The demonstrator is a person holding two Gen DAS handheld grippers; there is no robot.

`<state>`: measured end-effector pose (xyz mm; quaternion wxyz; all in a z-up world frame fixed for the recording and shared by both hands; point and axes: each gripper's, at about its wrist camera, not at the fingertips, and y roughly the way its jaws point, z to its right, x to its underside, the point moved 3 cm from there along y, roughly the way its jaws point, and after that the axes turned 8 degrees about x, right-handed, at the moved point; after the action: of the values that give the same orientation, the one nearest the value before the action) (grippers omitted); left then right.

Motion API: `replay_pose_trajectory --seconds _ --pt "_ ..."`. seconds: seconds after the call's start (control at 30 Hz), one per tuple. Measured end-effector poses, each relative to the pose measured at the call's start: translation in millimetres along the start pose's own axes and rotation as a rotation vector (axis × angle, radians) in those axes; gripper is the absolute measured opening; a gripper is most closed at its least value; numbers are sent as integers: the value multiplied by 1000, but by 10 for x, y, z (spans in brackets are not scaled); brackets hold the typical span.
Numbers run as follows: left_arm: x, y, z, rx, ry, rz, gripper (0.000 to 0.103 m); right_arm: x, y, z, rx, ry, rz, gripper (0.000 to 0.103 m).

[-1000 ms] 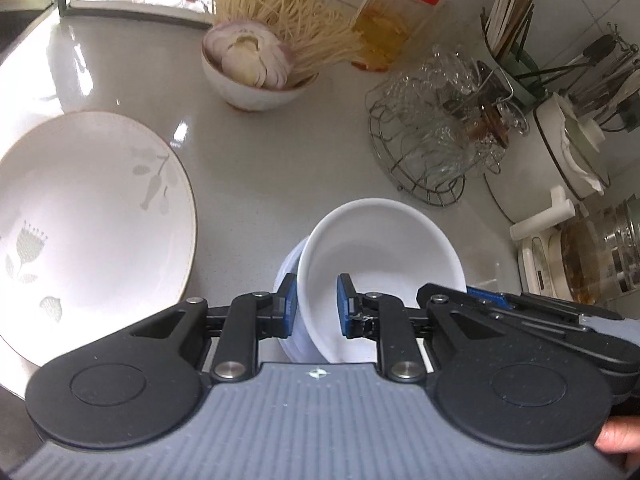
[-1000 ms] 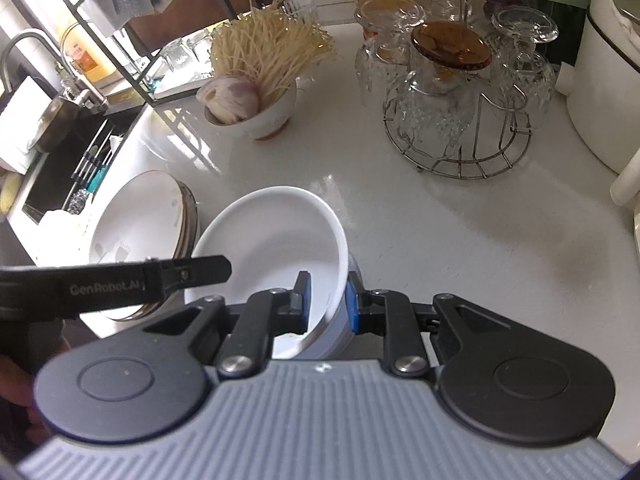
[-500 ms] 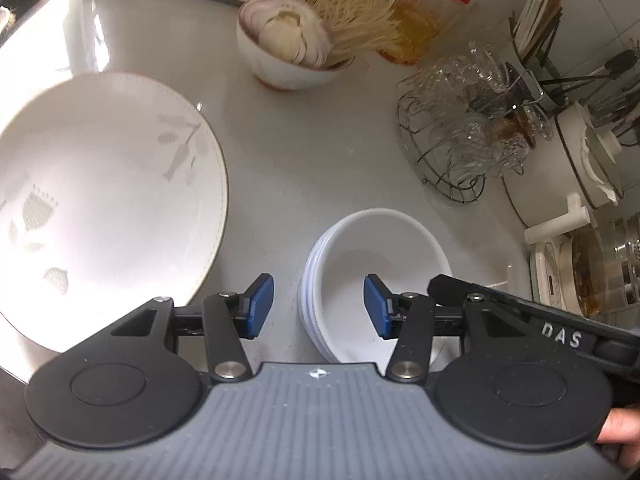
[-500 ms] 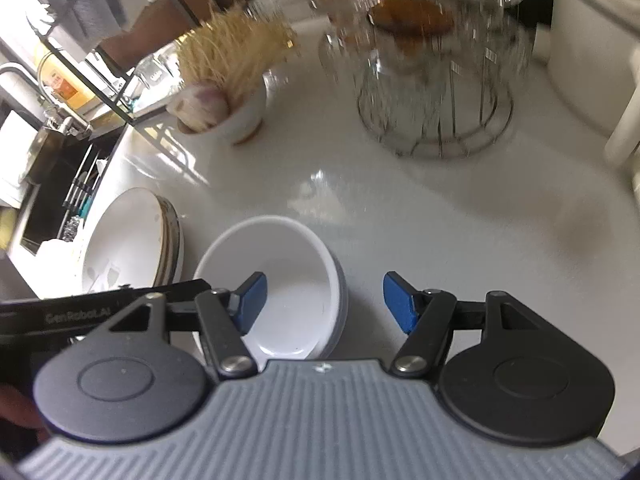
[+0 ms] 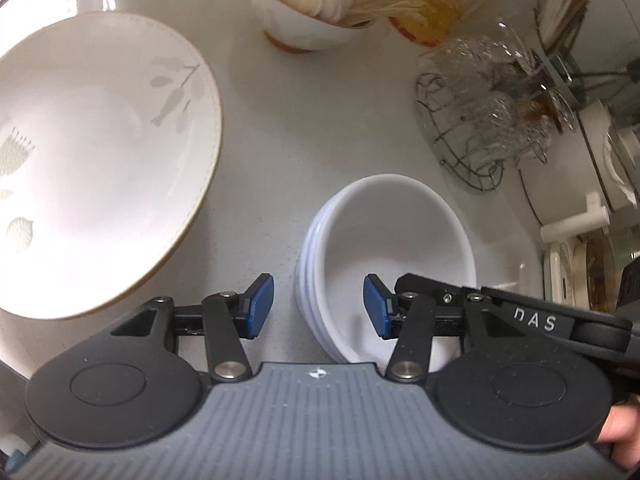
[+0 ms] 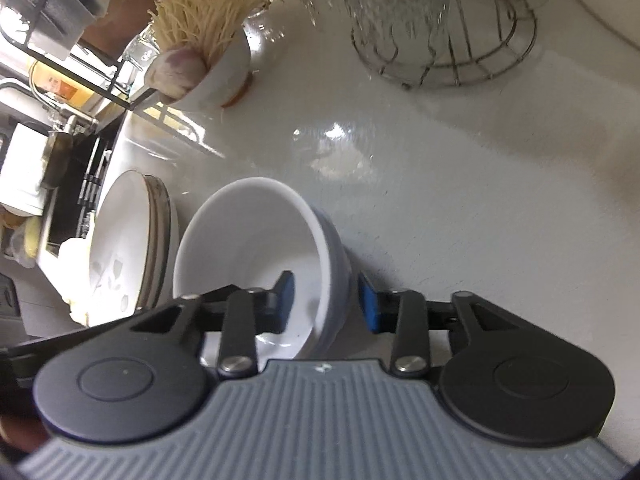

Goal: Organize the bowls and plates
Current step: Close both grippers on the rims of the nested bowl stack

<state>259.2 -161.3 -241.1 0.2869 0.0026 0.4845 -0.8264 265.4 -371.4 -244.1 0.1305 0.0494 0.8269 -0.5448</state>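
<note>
Both grippers have sunk closer to the bowls (image 5: pixel 384 264), now stacked beside the plates (image 5: pixel 96 152). Left gripper (image 5: pixel 318 306) gapes around the near rim. Right gripper (image 6: pixel 326 302) has just been closing across the far rim, pads apparently not yet pressing; a one-sided pinch may tip the stack.

Left gripper (image 5: pixel 318 306) with jaws apart, right gripper (image 6: pixel 325 302) with jaws just narrowing, both angled steeply downward.

Bright, even daylight; glare washes out the plate (image 5: pixel 100 152) and glints on the counter (image 6: pixel 332 136). Fisheye bending curves the edges. The glasses (image 6: pixel 404 12) and far clutter are motion-blurred, more so in the right view.
</note>
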Motion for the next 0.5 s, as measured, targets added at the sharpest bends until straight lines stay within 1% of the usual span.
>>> replay_pose_trajectory --seconds 0.1,0.27,0.43,0.5 --pt "13 34 -44 -7 -21 7 55 9 42 15 -16 1 -18 27" --pt "36 77 -58 -10 -24 25 53 -2 49 6 -13 -30 -26 25" --pt "36 84 -36 -34 -26 32 43 -37 52 5 -18 -49 -38 20" --pt "30 95 -22 -32 -33 32 41 -44 47 14 -17 -54 -42 19"
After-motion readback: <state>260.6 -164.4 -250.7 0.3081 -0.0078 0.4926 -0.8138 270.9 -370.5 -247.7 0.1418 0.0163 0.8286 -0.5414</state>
